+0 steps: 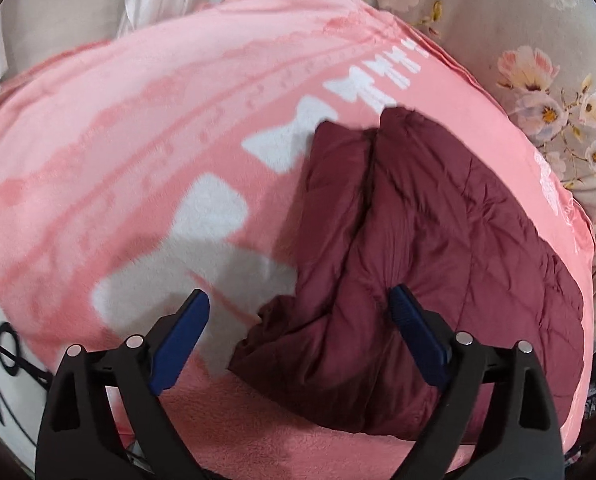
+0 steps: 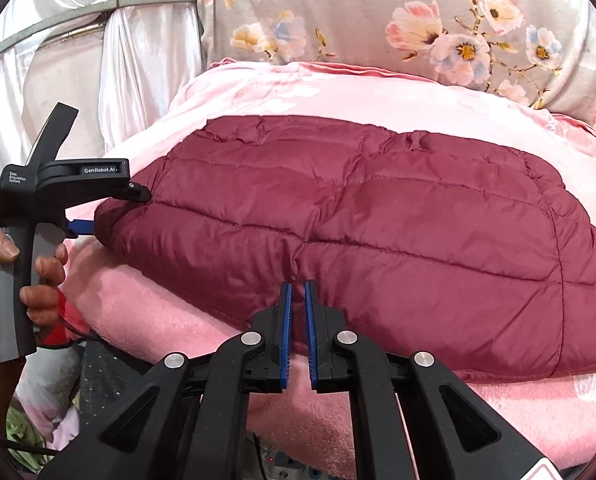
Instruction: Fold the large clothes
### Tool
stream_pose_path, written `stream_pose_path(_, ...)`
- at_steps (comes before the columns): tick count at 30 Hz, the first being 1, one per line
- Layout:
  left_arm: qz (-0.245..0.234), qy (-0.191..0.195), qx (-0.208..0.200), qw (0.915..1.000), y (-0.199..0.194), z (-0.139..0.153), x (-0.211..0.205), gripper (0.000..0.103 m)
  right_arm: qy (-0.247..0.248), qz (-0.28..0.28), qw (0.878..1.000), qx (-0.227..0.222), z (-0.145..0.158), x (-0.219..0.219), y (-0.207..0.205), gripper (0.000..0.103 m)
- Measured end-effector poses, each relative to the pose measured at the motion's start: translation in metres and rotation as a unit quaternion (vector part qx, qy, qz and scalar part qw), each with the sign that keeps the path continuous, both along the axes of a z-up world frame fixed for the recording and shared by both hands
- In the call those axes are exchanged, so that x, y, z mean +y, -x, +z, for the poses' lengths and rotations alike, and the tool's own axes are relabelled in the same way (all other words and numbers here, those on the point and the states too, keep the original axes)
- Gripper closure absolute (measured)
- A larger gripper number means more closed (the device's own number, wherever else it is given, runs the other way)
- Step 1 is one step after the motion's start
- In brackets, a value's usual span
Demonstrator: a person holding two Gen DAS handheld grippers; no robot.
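Maroon quilted jacket (image 2: 361,240) lies folded flat on the pink blanket (image 2: 170,320), spread along the blanket's near edge and reaching toward its right side. In the left wrist view the jacket (image 1: 417,240) appears as a folded bundle with a deep crease down the middle; motion blur softens its seams.

Left gripper (image 1: 298,320): fingers spread wide, nothing clamped between them. One blue pad (image 1: 413,328) sits over the jacket's left end; contact cannot be confirmed. From the right wrist view the left gripper (image 2: 82,232) is at the jacket's left end, its tips hidden behind the fabric, handle held by the person's hand (image 2: 38,276).

Right gripper (image 2: 298,312): fingers nearly together with a narrow gap, at the jacket's near hem. The hem seems to lie between or just under the pads, but the overlap hides it, so a grip cannot be told.

Floral sheet (image 2: 377,20) behind the blanket's far edge; white curtain (image 2: 98,40) at far left, cut off by the lens rim.
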State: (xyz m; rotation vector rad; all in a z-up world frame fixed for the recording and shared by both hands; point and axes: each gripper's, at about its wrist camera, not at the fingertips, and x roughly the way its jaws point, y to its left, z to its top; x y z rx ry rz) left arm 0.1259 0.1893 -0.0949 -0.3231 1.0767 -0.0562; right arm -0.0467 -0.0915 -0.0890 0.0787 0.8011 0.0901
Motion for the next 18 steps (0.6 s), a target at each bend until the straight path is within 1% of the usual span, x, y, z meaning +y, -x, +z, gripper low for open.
stream_pose_path(1,-0.004,0.01,0.003,0.9999,0.0,-0.003,0.0,0.015,0.004,-0.001,1.0,0.0,-0.001,0.001,-0.001,0.097)
stream_pose_path(2,-0.007,0.021,0.006,0.9997,0.0,-0.005,-0.002,0.02,0.008,0.0,1.0,-0.001,-0.003,0.002,-0.002,0.097)
stream_pose_path(3,-0.011,0.026,0.003,0.9996,0.0,-0.003,-0.005,0.03,0.011,0.002,1.0,0.0,-0.005,0.004,-0.003,0.097)
stream_pose_path(4,-0.018,0.029,0.0,0.9994,0.001,0.0,-0.009,0.035,0.008,-0.002,1.0,0.001,-0.008,0.005,-0.003,0.097)
stream_pose_path(5,-0.022,0.032,-0.001,0.9993,0.001,0.002,-0.012,0.047,0.0,0.0,1.0,0.008,-0.012,0.005,-0.005,0.097)
stream_pose_path(6,-0.03,0.037,-0.003,0.9988,0.001,0.007,-0.016,0.065,-0.009,0.002,1.0,0.01,-0.015,0.004,-0.007,0.097)
stream_pose_path(8,-0.047,0.048,-0.008,0.9977,0.002,0.017,-0.023,0.082,-0.018,0.004,1.0,0.011,-0.018,0.002,-0.009,0.098)
stream_pose_path(9,-0.053,0.048,-0.018,0.9973,0.004,0.027,-0.027,0.086,-0.021,0.006,1.0,0.011,-0.019,0.002,-0.01,0.098)
stream_pose_path(11,-0.07,0.052,-0.041,0.9954,0.012,0.048,-0.036,0.088,-0.031,0.007,0.999,0.012,-0.021,0.0,-0.011,0.099)
stream_pose_path(13,-0.088,0.061,-0.068,0.9919,0.021,0.071,-0.047,0.089,-0.045,0.007,0.999,0.013,-0.021,-0.003,-0.011,0.1)
stream_pose_path(15,-0.116,0.073,-0.102,0.9853,0.034,0.101,-0.063,0.09,-0.059,0.005,0.998,0.012,-0.019,-0.008,-0.009,0.1)
stream_pose_path(16,-0.126,0.077,-0.113,0.9826,0.036,0.109,-0.069,0.09,-0.063,0.003,0.998,0.011,-0.017,-0.009,-0.007,0.1)
stream_pose_path(18,-0.16,0.084,-0.139,0.9736,0.047,0.133,-0.091,0.09,-0.071,0.001,0.997,0.005,-0.013,-0.013,-0.002,0.1)
